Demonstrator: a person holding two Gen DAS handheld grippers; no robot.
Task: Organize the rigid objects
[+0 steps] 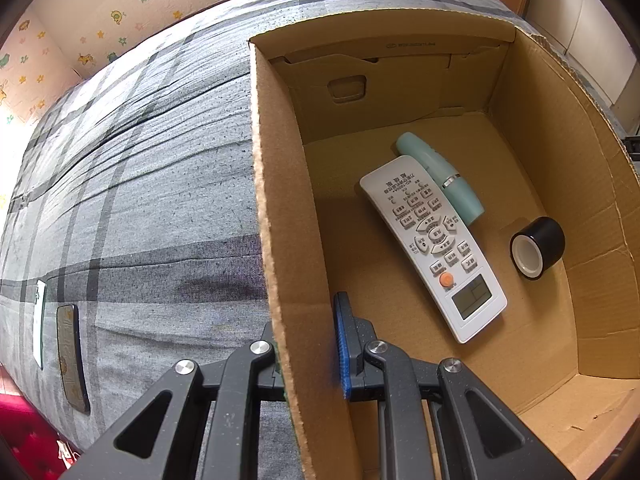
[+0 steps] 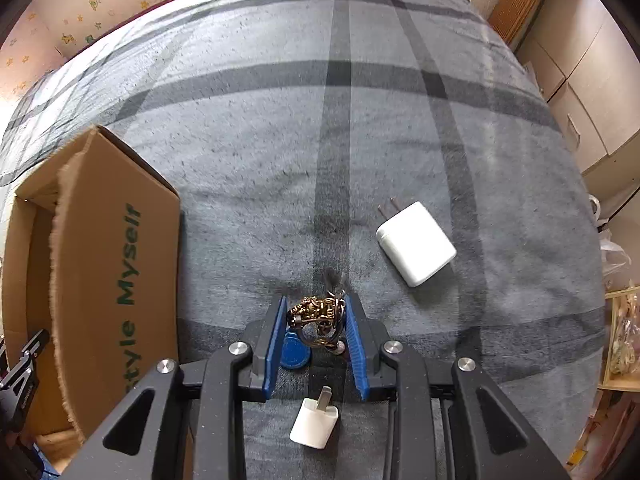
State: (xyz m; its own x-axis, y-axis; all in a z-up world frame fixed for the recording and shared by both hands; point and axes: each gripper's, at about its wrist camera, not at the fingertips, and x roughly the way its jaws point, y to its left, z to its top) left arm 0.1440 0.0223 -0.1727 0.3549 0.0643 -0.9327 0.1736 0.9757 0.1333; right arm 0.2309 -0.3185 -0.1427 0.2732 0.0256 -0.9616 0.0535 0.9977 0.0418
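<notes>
The right gripper (image 2: 316,322) pinched a brass keyring with a blue fob (image 2: 318,316) above the plaid blanket (image 2: 280,140), between two white chargers (image 2: 416,242). The left gripper (image 1: 308,354) clamped the cardboard box (image 1: 276,240) wall; inside lay a remote (image 1: 434,248), a teal tube (image 1: 444,176) and black tape (image 1: 538,248).

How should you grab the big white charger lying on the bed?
Probably from straight above, pads across the two long flat sides of the big charger. It lies flat on the bed with space all round, so both fingers can get down beside it. Keep off the end with the two prongs: they are thin and stick out.
</notes>
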